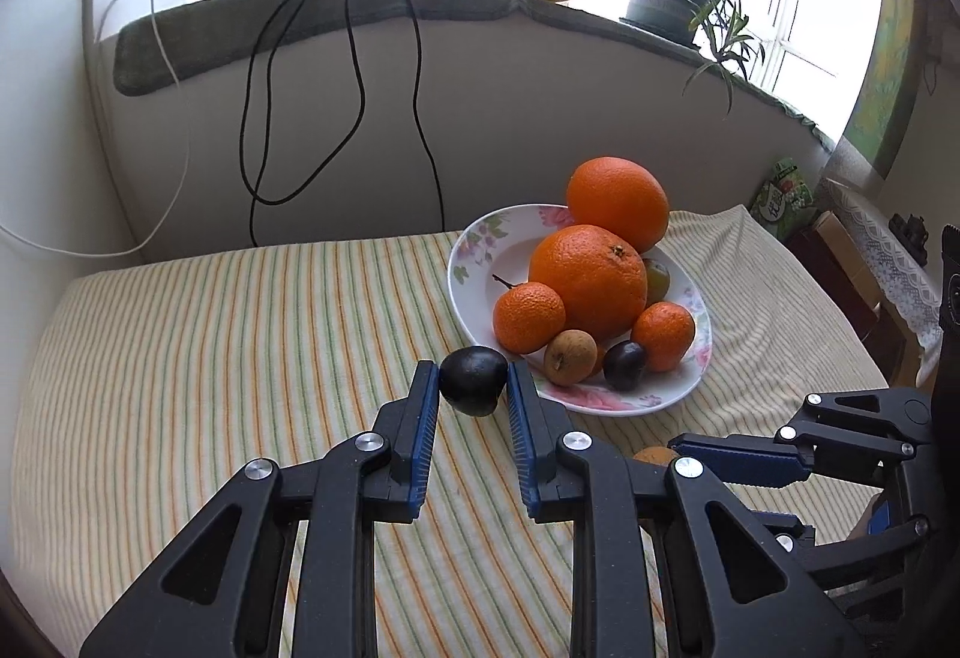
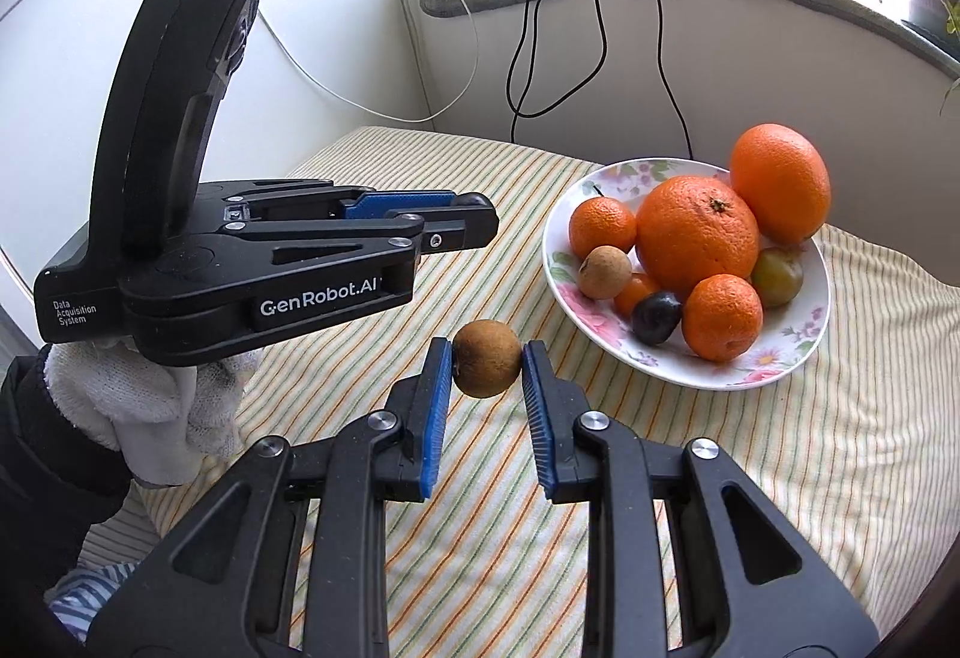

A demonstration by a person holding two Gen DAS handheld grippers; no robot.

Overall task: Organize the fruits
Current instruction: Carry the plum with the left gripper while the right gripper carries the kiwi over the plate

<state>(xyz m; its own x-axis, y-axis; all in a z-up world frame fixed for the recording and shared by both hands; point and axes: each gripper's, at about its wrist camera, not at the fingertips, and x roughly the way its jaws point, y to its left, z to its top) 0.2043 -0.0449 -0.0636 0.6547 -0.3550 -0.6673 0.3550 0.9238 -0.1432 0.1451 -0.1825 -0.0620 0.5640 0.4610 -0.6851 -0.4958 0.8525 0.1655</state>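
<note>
Because the fruits must be gathered on the flowered plate (image 1: 474, 244), the left gripper (image 1: 474, 379) is clenched on a dark plum (image 1: 472, 379) and the right gripper (image 2: 487, 367) on a brown longan (image 2: 486, 365), both held just before the plate.

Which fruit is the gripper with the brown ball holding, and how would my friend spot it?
Start at the flowered plate of oranges on the striped cloth. Just in front of it, off the plate, the right gripper pinches a small round brown fruit between its blue pads. Unlike the similar brown fruit on the plate, this one is held up in the air, alone.
</note>
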